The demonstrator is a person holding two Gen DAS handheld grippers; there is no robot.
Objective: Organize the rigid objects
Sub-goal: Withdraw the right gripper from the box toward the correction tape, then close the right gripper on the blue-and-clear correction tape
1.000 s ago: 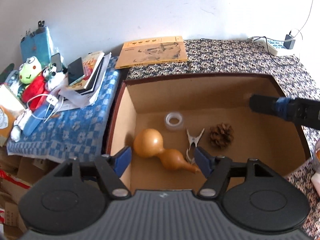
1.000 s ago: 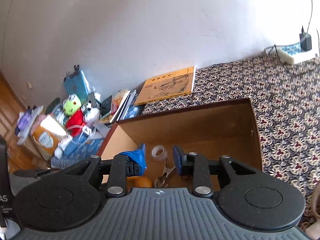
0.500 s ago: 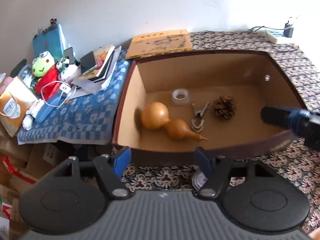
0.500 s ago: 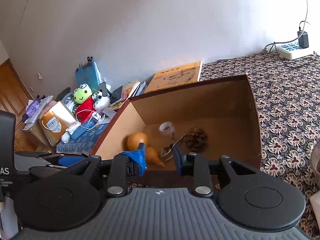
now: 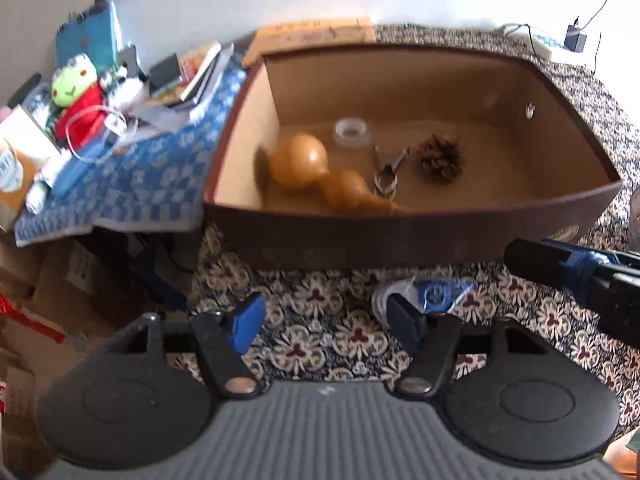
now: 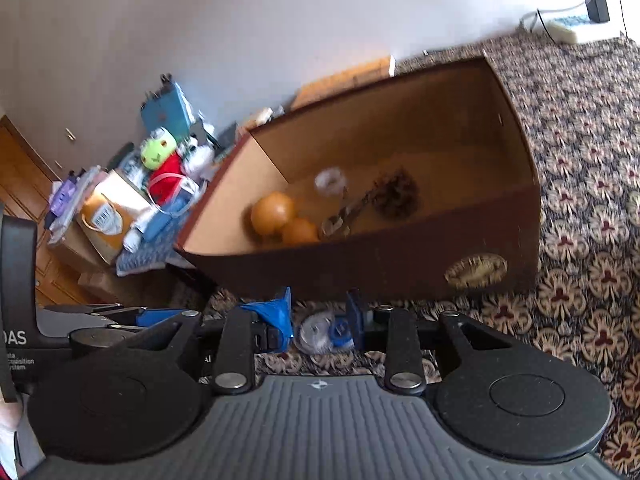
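A brown cardboard box [image 5: 400,236] [image 6: 380,264] stands on the patterned cloth. Inside lie a tan gourd [image 5: 316,168] [image 6: 280,216], a clear tape roll [image 5: 352,131] [image 6: 330,181], a metal clip [image 5: 387,168] [image 6: 344,212] and a pine cone [image 5: 440,157] [image 6: 396,194]. A clear and blue correction-tape dispenser [image 5: 428,290] [image 6: 326,332] lies on the cloth in front of the box. My left gripper [image 5: 326,318] is open and empty, just left of the dispenser. My right gripper [image 6: 320,316] is open with the dispenser between its fingertips, apart from them.
A blue checked cloth [image 5: 132,184] left of the box holds a frog plush [image 5: 76,92], books and cables. A yellow book [image 5: 312,36] lies behind the box. A power strip [image 6: 564,28] sits at the far right corner. Cardboard boxes stand below the table's left edge.
Both grippers have pulled back out of the box toward the near side and lowered. The correction-tape dispenser has come into view at their fingertips.
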